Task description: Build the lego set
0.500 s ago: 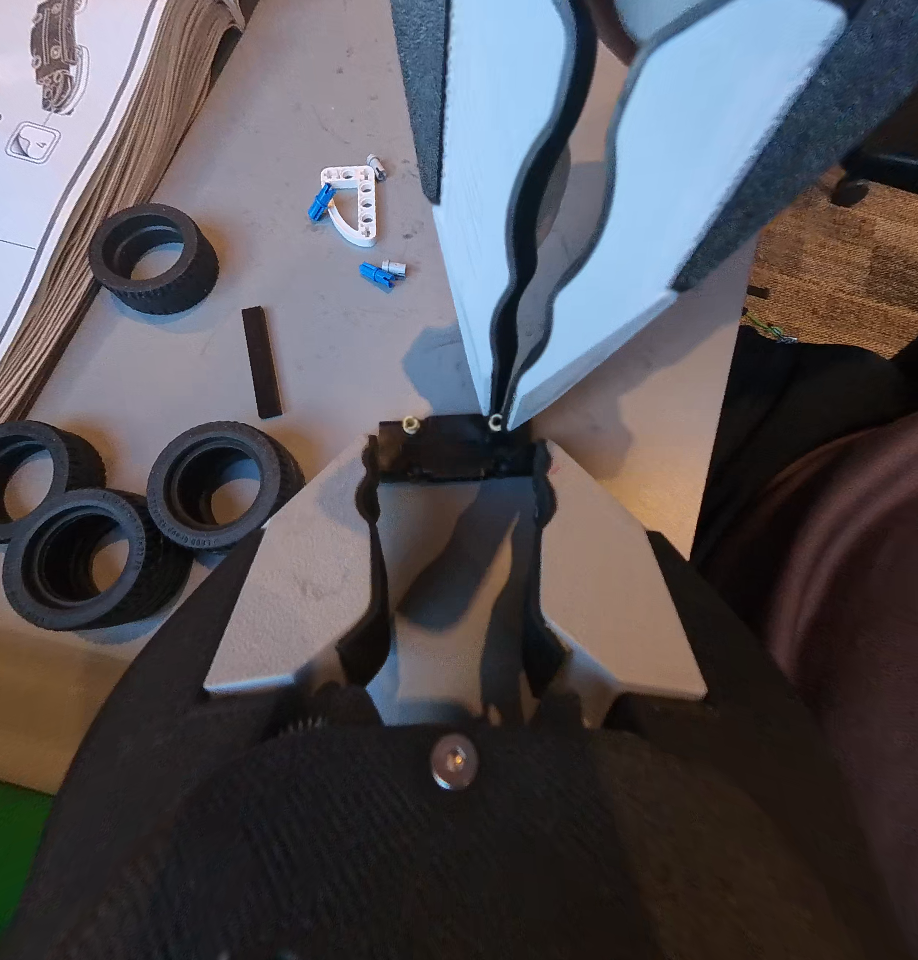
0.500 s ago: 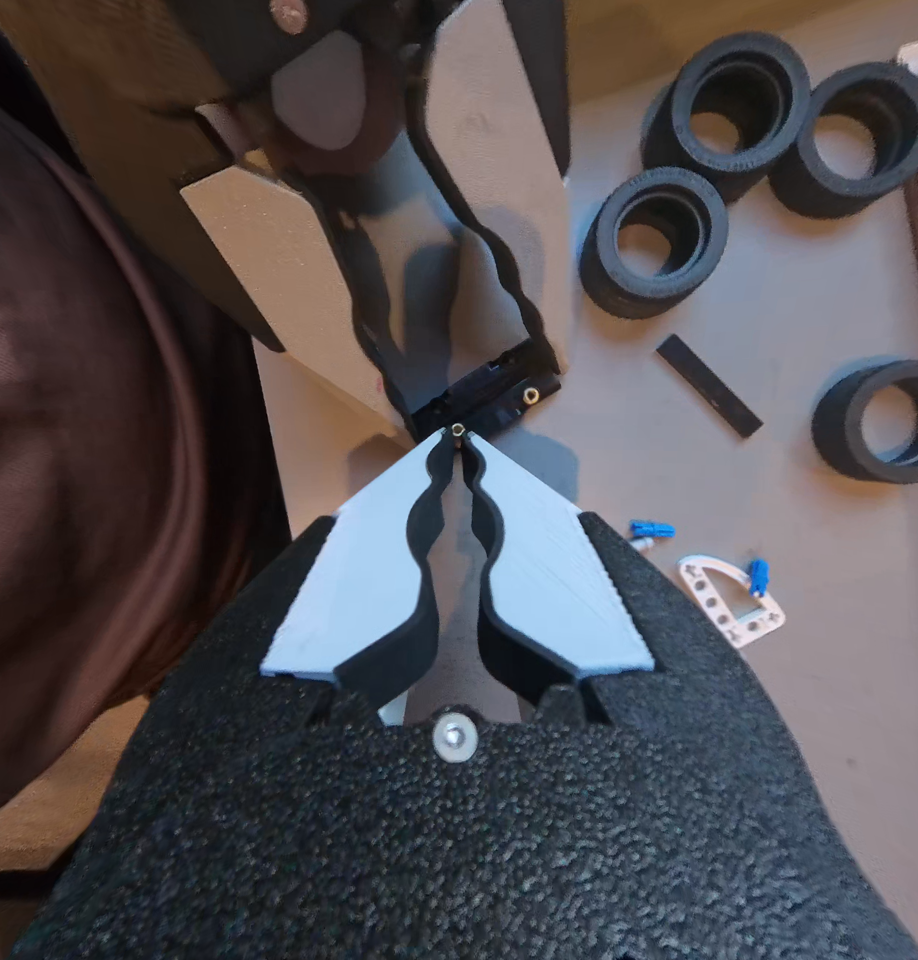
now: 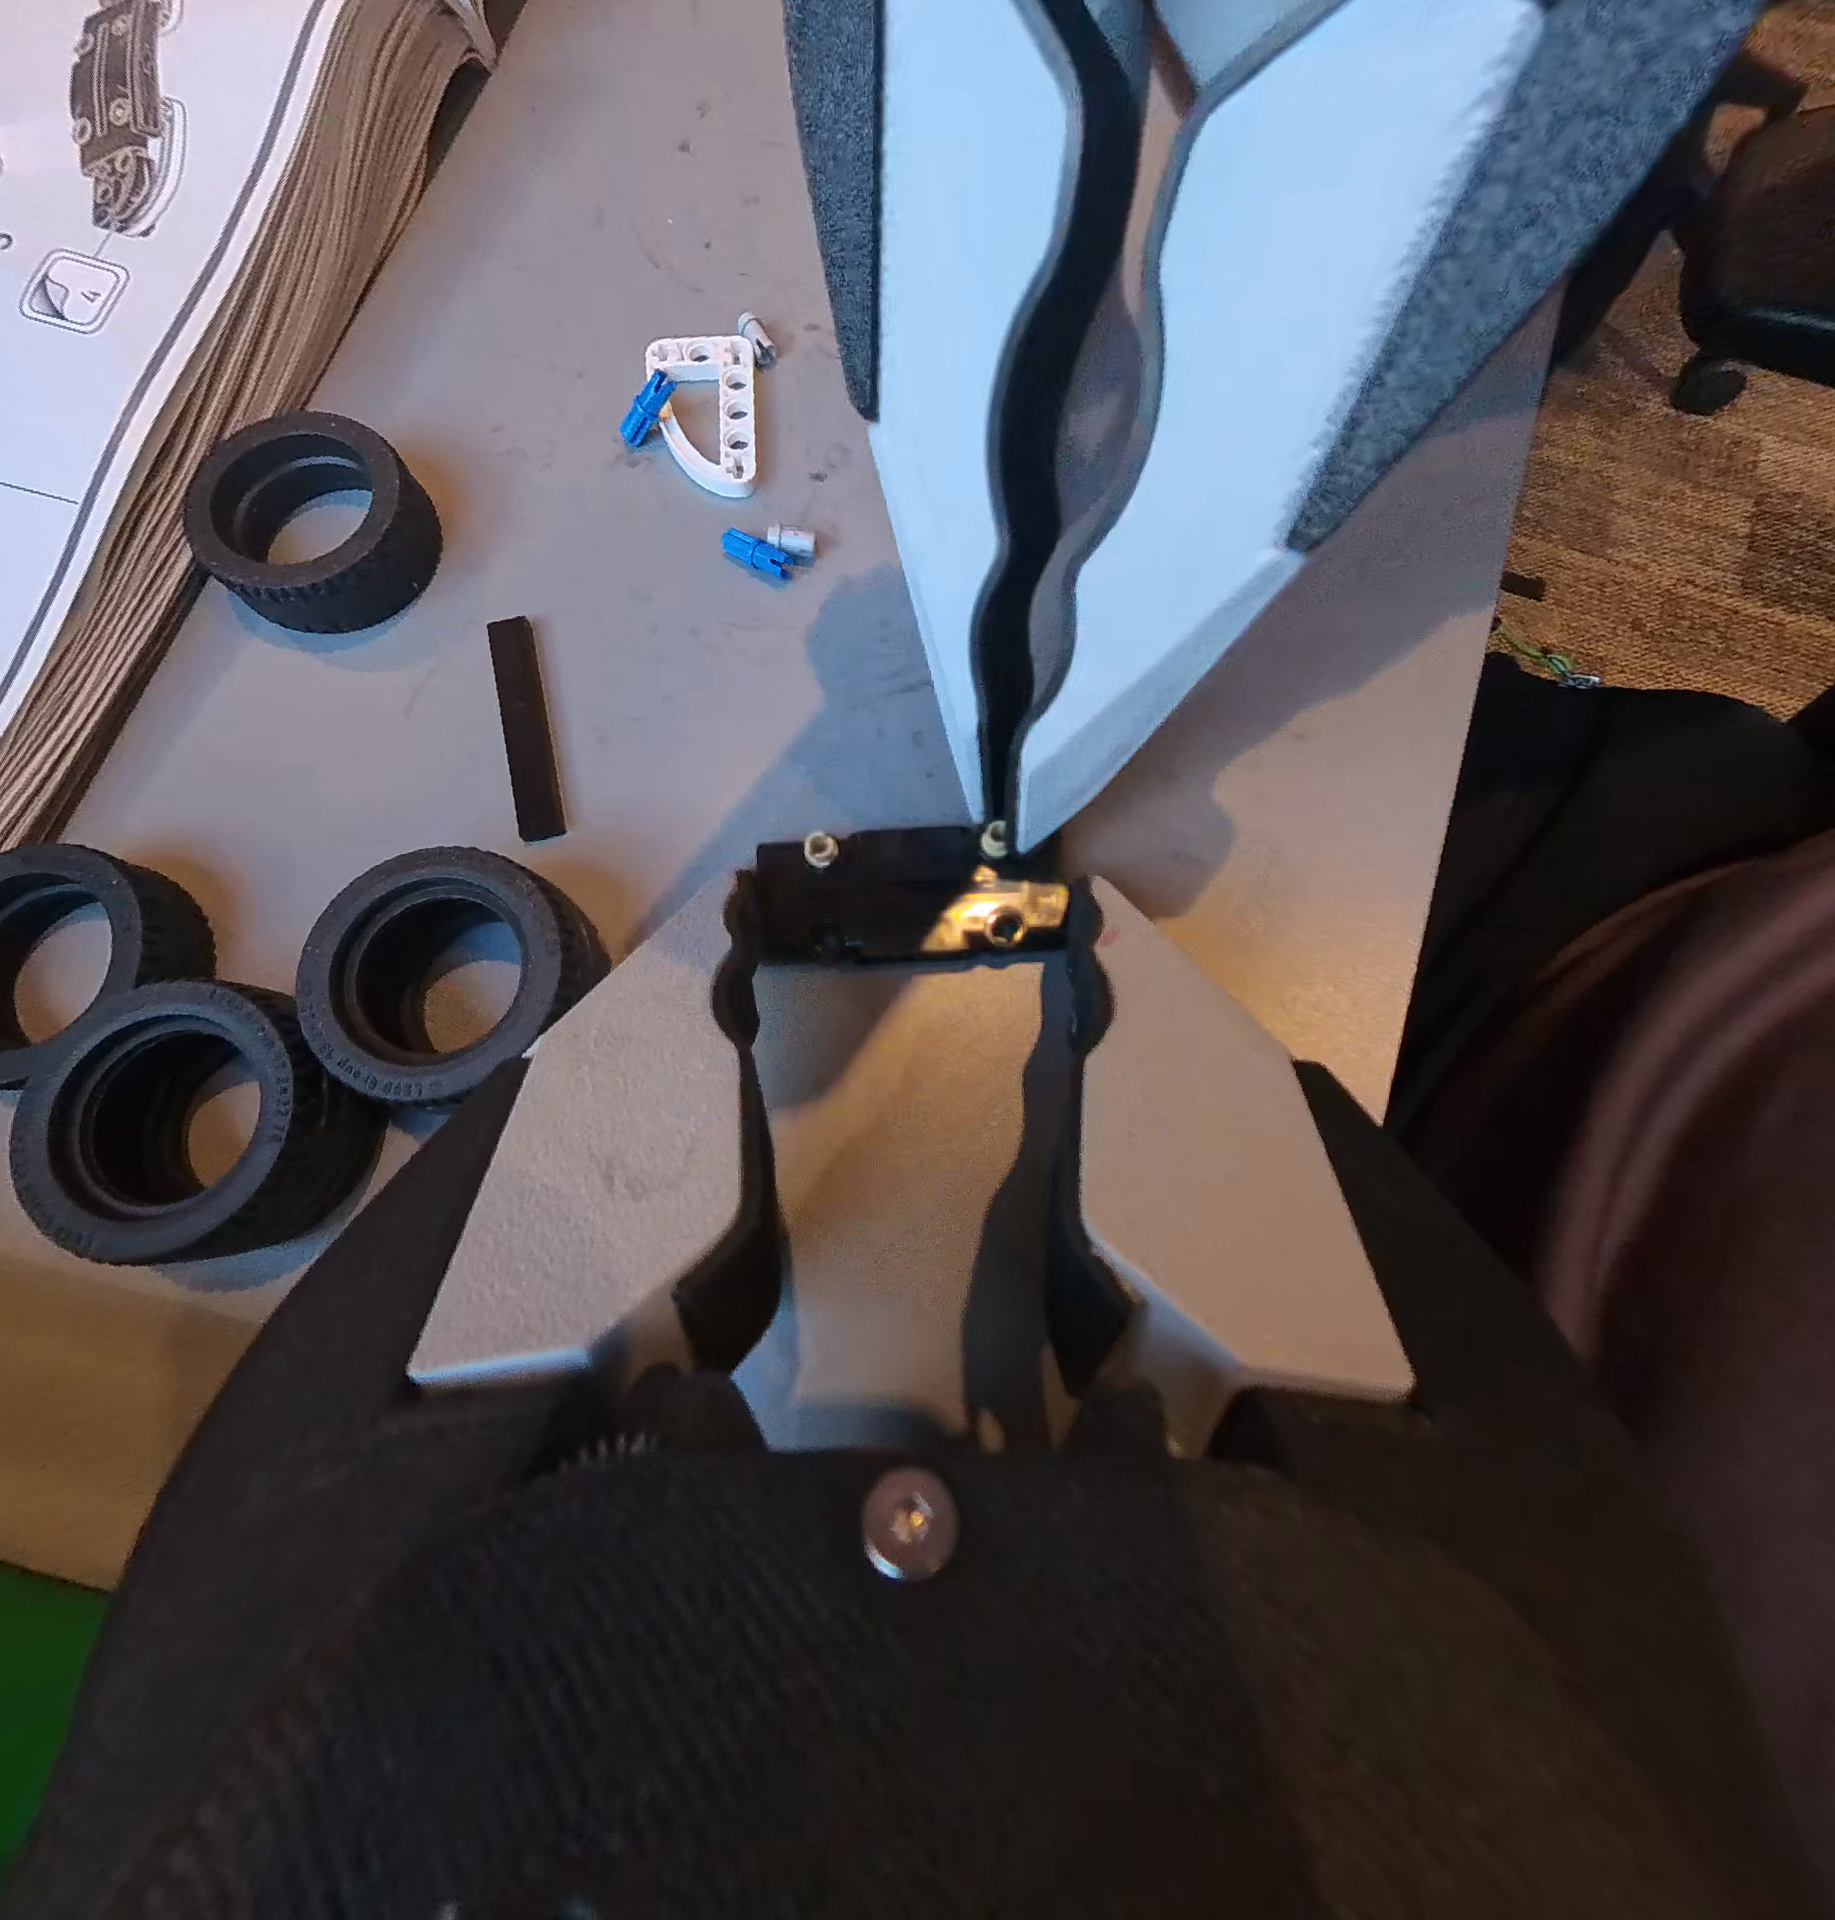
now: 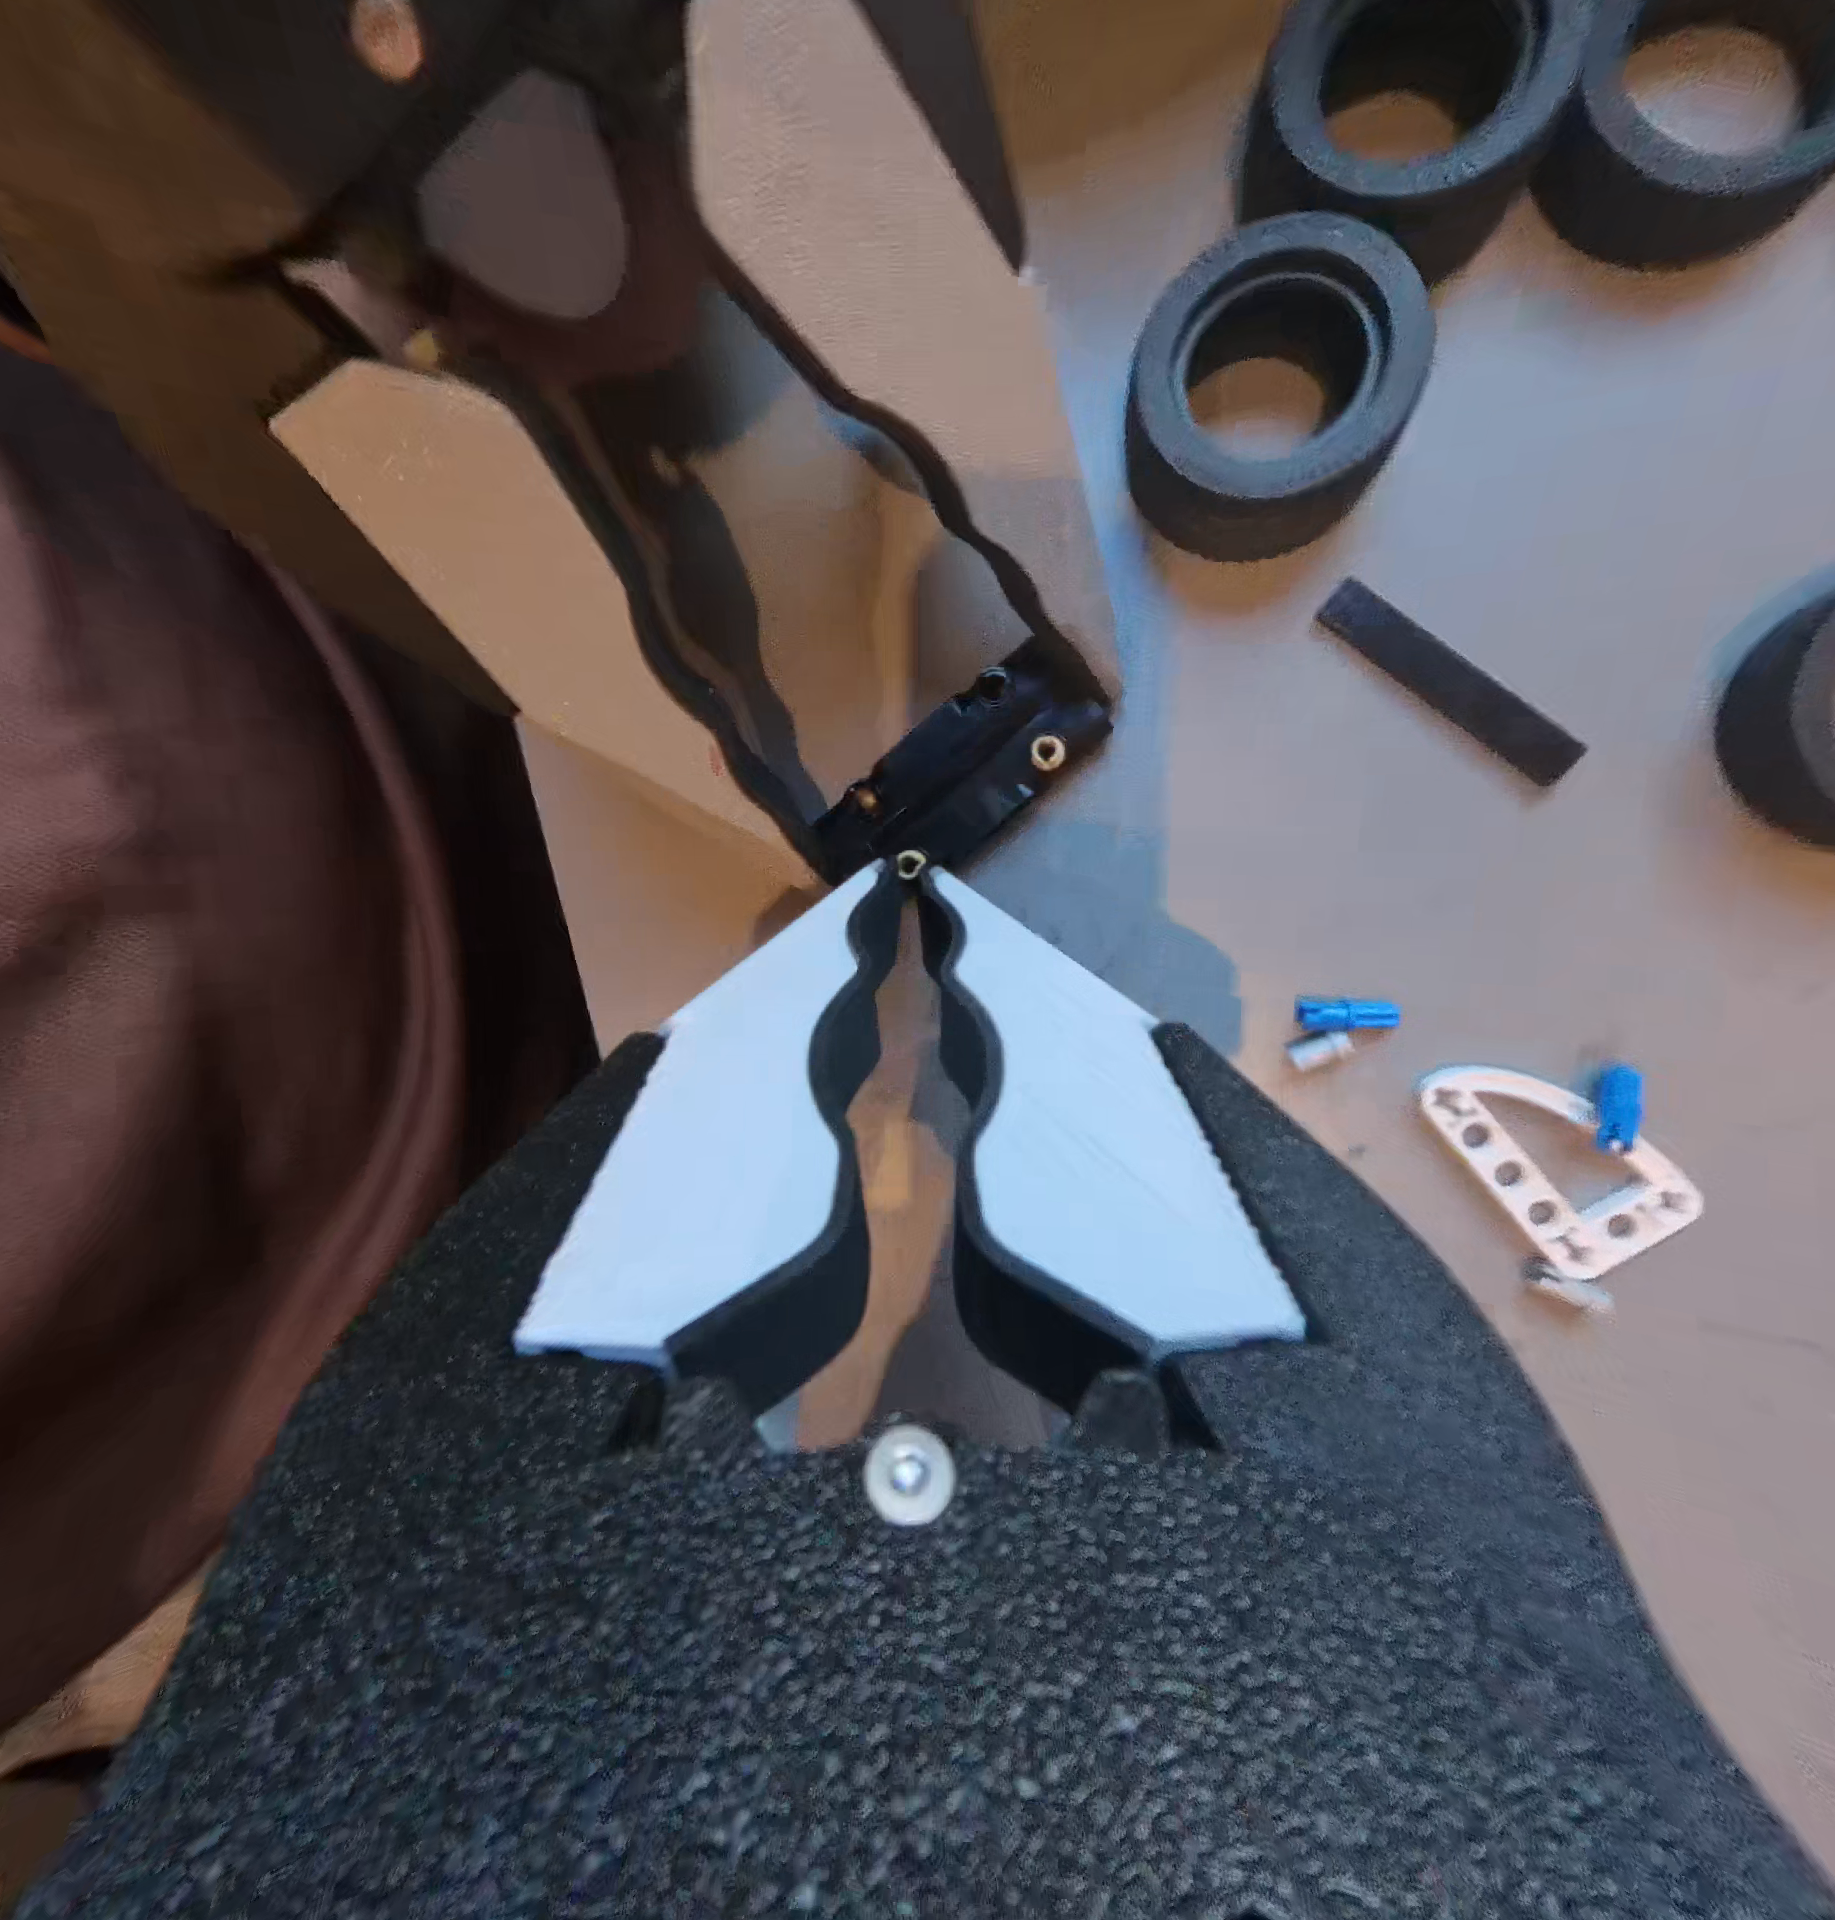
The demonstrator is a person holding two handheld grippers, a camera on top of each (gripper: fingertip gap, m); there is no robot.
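Observation:
My left gripper (image 3: 908, 909) is shut on a black lego block (image 3: 871, 899) and holds it by its two ends above the table. It also shows in the right wrist view (image 4: 960, 764). A tan pin (image 3: 819, 847) sticks out of the block's left end. My right gripper (image 4: 908, 868) is shut on a second tan pin (image 4: 910, 862) and holds it against the block's other end, seen in the left wrist view (image 3: 994, 836).
Several black tyres (image 3: 315, 520) (image 3: 430, 977) (image 3: 175, 1132) lie at the left. A black flat strip (image 3: 525, 727), a white curved beam (image 3: 715, 416) with a blue pin (image 3: 645, 405), and a loose blue pin (image 3: 757, 551) lie on the grey table (image 3: 601, 187). An instruction booklet (image 3: 113, 208) is top left. Less than 4 cm separates the two grippers' tips.
The black block has tilted in my left gripper, so its near face with a hole now catches the light. My right gripper still holds the pin at the block.

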